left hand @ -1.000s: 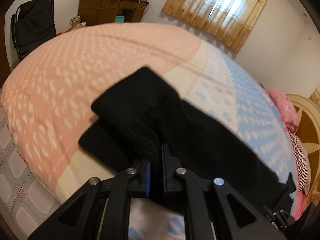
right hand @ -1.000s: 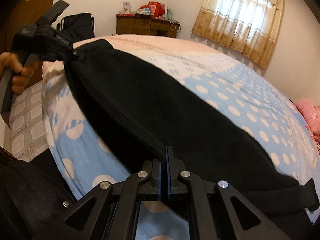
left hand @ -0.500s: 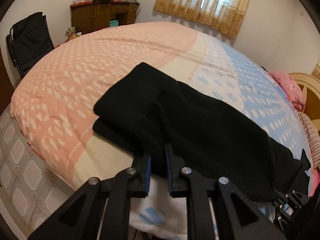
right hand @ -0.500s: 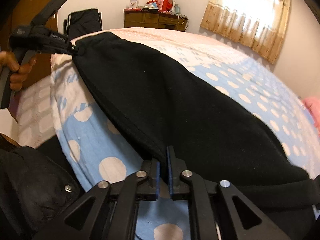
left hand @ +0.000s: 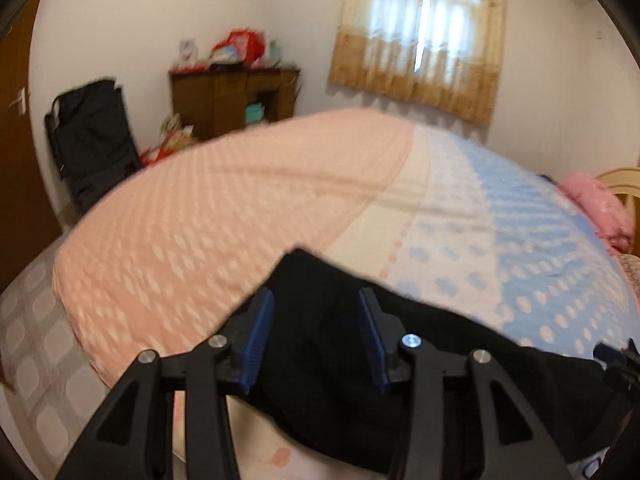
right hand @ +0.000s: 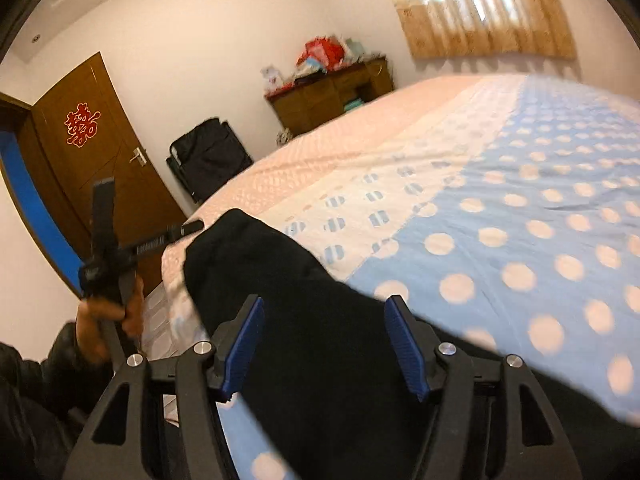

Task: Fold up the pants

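Now both jaws standing wide apart, gripping nothing. Left hand-held gripper (left hand: pixel 316 336) hovering over black pants (left hand: pixel 420 368) lying on bed (left hand: pixel 240 216) near its edge. Right hand-held gripper (right hand: pixel 324 344) released too, pants (right hand: pixel 320 320) showing between its fingers.

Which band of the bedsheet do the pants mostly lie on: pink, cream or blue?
The cream middle band; the black pants cross it near the bed's edge.

L gripper (left hand: pixel 316 336) jaws spread wide, R gripper (right hand: pixel 324 344) jaws spread wide, both empty, L hand (right hand: pixel 108 316) gripping its handle
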Tool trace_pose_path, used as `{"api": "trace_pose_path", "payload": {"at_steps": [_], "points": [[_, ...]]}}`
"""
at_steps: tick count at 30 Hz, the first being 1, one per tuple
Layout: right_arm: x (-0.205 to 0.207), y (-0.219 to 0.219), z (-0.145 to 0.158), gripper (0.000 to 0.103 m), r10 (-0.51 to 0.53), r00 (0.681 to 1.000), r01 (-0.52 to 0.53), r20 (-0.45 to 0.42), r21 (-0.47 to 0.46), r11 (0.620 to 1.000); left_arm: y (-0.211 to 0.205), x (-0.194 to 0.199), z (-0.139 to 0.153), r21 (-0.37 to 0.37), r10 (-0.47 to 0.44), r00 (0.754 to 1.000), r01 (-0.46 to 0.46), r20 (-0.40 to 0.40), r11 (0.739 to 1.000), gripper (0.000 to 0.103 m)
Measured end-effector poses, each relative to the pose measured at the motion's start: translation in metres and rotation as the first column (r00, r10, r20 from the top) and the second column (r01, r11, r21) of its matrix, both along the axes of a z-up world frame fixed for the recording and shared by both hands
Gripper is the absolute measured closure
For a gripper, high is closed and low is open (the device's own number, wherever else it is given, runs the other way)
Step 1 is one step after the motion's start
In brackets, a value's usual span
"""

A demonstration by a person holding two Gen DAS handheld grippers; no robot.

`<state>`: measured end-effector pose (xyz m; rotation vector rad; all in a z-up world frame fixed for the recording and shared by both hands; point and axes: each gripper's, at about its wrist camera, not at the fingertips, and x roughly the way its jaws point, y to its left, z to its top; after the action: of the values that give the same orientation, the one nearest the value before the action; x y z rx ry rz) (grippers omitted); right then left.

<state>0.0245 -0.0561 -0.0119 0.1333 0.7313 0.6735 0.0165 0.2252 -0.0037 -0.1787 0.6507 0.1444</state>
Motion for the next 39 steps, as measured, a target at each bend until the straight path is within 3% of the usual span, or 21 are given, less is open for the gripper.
{"api": "trace_pose_path", "payload": {"at_steps": [4,8,11,13,16,18,20,25,27,30,35,39], "points": [[0.032,0.03,-0.02,0.039,0.103,0.993,-0.107,-0.05,-0.094,0.99,-0.012,0.004,-0.028,-0.001,-0.004,0.998,0.004,-0.07,1.0,0.057],[0.045,0.045,-0.041,0.039,0.126,0.985,-0.146,-0.114,-0.194,0.97,-0.029,-0.002,-0.036,0.112,0.002,0.999,0.002,-0.032,0.994,0.052],[0.037,0.044,-0.038,0.039,0.169,0.975,-0.187,-0.145,-0.125,0.974,-0.032,-0.001,-0.038,0.122,-0.012,1.0,0.014,-0.02,0.992,0.042],[0.027,0.043,-0.033,0.039,0.203,0.968,-0.218,-0.146,-0.097,0.971,-0.033,-0.003,-0.039,0.128,-0.027,1.0,0.028,-0.01,0.991,0.03],[0.009,0.049,-0.034,0.039,0.279,0.943,-0.293,-0.182,-0.054,0.955,-0.043,-0.003,-0.044,0.173,-0.035,0.999,0.035,-0.003,0.984,0.018],[0.008,0.055,-0.044,0.039,0.286,0.934,-0.306,-0.214,-0.068,0.95,-0.05,-0.002,-0.048,0.202,-0.033,0.999,0.033,0.0,0.979,0.012],[0.012,0.058,-0.049,0.039,0.249,0.949,-0.275,-0.193,-0.127,0.953,-0.054,-0.003,-0.05,0.218,-0.031,1.0,0.029,0.004,0.975,0.009],[0.043,0.053,-0.046,0.039,0.239,0.945,-0.245,-0.225,0.0,0.97,-0.05,-0.006,-0.049,0.197,-0.038,0.999,0.034,0.02,0.98,0.008],[0.053,0.061,-0.057,0.039,0.284,0.904,-0.278,-0.32,0.066,0.958,-0.049,-0.007,-0.048,0.178,-0.032,0.999,0.027,0.027,0.984,0.008],[0.058,0.073,-0.063,0.037,0.326,0.883,-0.292,-0.338,0.149,0.945,-0.047,-0.008,-0.048,0.158,-0.029,0.999,0.023,0.039,0.987,0.008],[0.083,0.088,-0.068,0.037,0.313,0.898,-0.247,-0.308,0.234,0.94,-0.048,-0.008,-0.049,0.147,-0.024,0.999,0.017,0.043,0.989,0.007],[0.105,0.072,-0.061,0.038,0.241,0.931,-0.158,-0.275,0.294,0.943,-0.052,-0.007,-0.051,0.189,-0.026,0.999,0.02,0.029,0.982,0.007]]}}
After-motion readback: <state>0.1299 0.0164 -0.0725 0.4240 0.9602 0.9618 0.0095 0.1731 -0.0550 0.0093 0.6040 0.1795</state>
